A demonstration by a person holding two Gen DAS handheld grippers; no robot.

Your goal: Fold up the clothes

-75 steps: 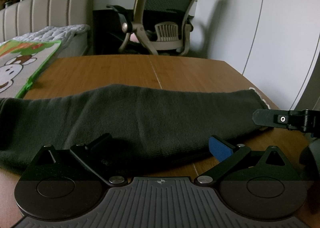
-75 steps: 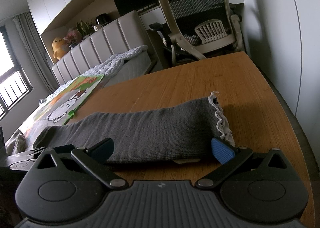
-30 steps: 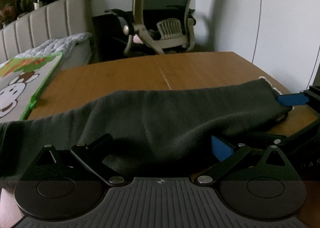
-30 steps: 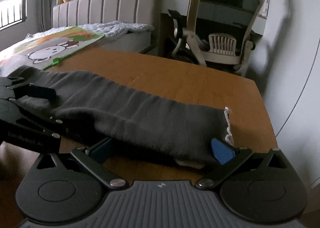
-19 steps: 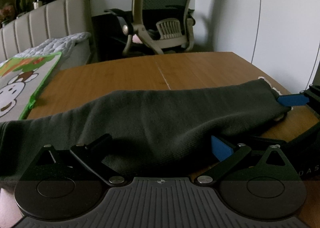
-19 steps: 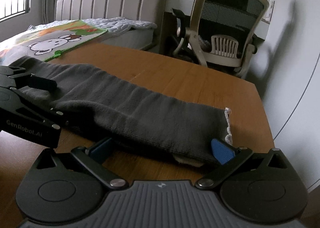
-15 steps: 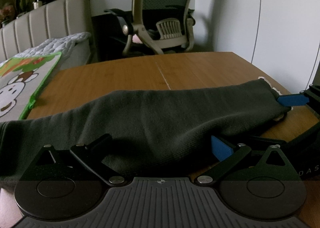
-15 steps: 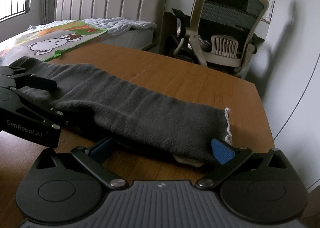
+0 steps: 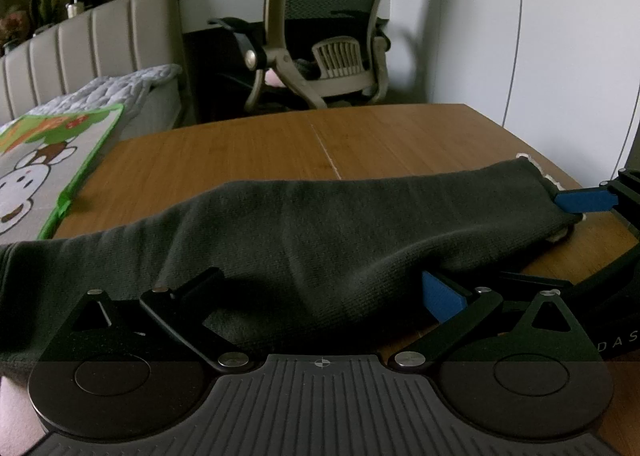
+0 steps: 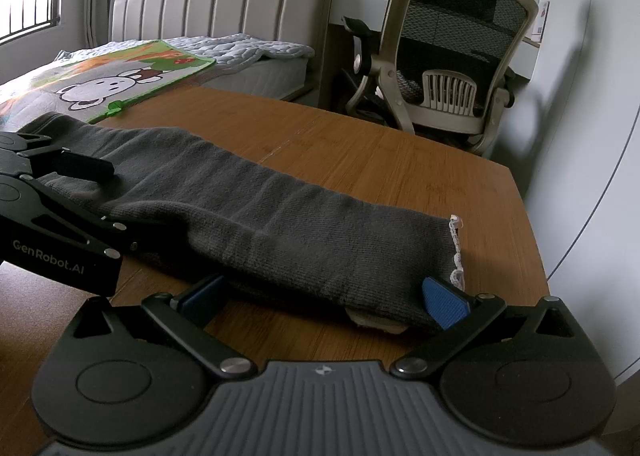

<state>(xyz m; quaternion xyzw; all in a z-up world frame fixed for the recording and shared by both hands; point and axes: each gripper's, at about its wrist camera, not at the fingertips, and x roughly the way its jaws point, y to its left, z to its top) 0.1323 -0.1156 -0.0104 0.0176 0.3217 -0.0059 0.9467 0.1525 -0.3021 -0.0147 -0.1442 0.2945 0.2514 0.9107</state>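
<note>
A dark grey knit garment (image 9: pixel 320 215) lies folded into a long band across the wooden table (image 9: pixel 380 135). My left gripper (image 9: pixel 326 288) is open at the band's near edge toward its left end, with cloth lying between its fingers. My right gripper (image 10: pixel 322 298) is open too and straddles the near edge of the garment (image 10: pixel 280 223) at its right end, beside a white lace trim (image 10: pixel 456 252). A blue pad (image 9: pixel 584 201) of the right gripper shows at the band's right tip. One of the left gripper's fingers (image 10: pixel 80 167) rests over the cloth's left end.
A mesh office chair (image 10: pixel 452 55) stands past the table's far edge. A bed with a cartoon play mat (image 10: pixel 120 75) is to the left. A white wall runs close along the table's right edge (image 10: pixel 528 215). Bare wood (image 10: pixel 360 151) lies behind the garment.
Since 2.5 s ago both grippers have moved up to the garment's near edge and the right one has swung left. Over the last half second nothing has visibly moved.
</note>
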